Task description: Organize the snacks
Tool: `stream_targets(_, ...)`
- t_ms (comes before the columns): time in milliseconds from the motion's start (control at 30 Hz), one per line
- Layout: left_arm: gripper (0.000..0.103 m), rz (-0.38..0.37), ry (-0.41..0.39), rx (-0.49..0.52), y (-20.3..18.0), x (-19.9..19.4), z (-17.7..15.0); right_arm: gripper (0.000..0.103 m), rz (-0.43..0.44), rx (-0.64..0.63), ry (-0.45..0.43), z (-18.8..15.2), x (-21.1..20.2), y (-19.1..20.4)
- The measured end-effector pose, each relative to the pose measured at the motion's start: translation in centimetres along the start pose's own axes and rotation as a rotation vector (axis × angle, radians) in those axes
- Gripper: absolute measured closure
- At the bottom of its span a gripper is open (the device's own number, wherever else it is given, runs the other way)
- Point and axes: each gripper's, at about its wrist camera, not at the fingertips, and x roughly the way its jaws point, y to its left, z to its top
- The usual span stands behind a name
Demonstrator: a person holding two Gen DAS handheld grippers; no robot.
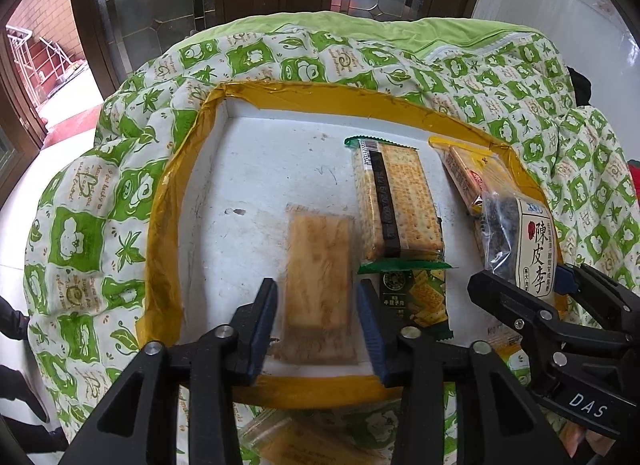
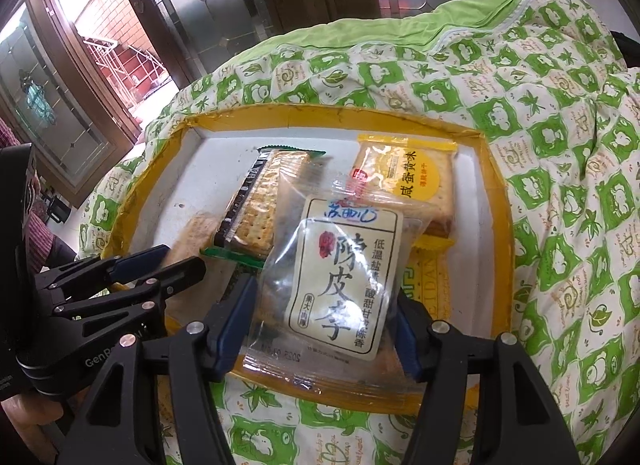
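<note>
Two claws are working over the tray (image 1: 192,169): the left claw (image 1: 318,329) is standing spread around a blurred biscuit pack (image 1: 320,285) at six o'clock, seemingly releasing it, while the right claw (image 2: 326,329) is pinching the plum packet (image 2: 340,265) above the tray's five o'clock corner, likely for placing.

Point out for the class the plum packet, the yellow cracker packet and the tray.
plum packet (image 2: 340,277), right wrist view, on its white label.
yellow cracker packet (image 2: 404,177), right wrist view, on its printed front.
tray (image 1: 160,221), left wrist view, on its taped left rim.
</note>
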Motion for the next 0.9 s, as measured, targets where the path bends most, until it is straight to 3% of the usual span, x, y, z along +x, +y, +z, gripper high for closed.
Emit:
stream_targets(100,0.045,-0.011,-0.013,-0.016,0.1,-0.3,0.0,0.04,0.002,0.007,-0.004,0.0,-0.3,-0.1)
stream_targets(300,0.044,-0.012,-0.017,-0.026,0.0,-0.9,-0.1,0.04,0.011,0.005,-0.024,-0.2,-1.2,0.0)
stream_targets(400,0.035,-0.008,-0.023,-0.03,-0.1,-1.5,-0.3,0.04,0.018,0.007,-0.031,-0.3,-1.7,0.1)
stream_targets(900,0.033,-0.018,-0.062,-0.049,-0.6,-4.4,-1.8,0.039,0.039,0.024,-0.066,-2.4,-5.6,0.6)
